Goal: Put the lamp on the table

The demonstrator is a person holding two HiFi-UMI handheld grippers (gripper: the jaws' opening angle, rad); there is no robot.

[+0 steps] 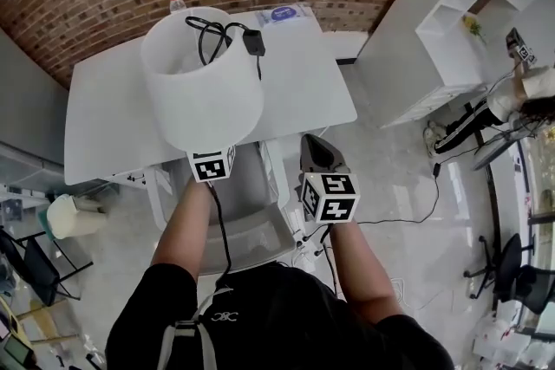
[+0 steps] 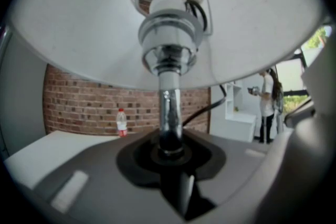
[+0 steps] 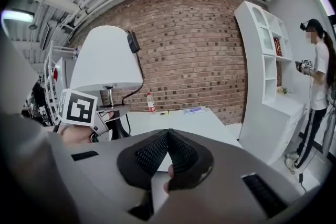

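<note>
The lamp has a wide white shade and a chrome stem. Its black cord and plug lie bundled in the top of the shade. My left gripper is shut on the stem just under the shade and holds the lamp upright over the near edge of the white table. In the left gripper view the stem stands between the jaws of that gripper. To the right, my right gripper hangs off the table's front edge, shut with nothing in it. In its own view the right gripper faces the lamp at left.
A water bottle and a blue packet sit at the table's far edge by the brick wall. A grey chair stands below the grippers. White shelving and a person are at the right.
</note>
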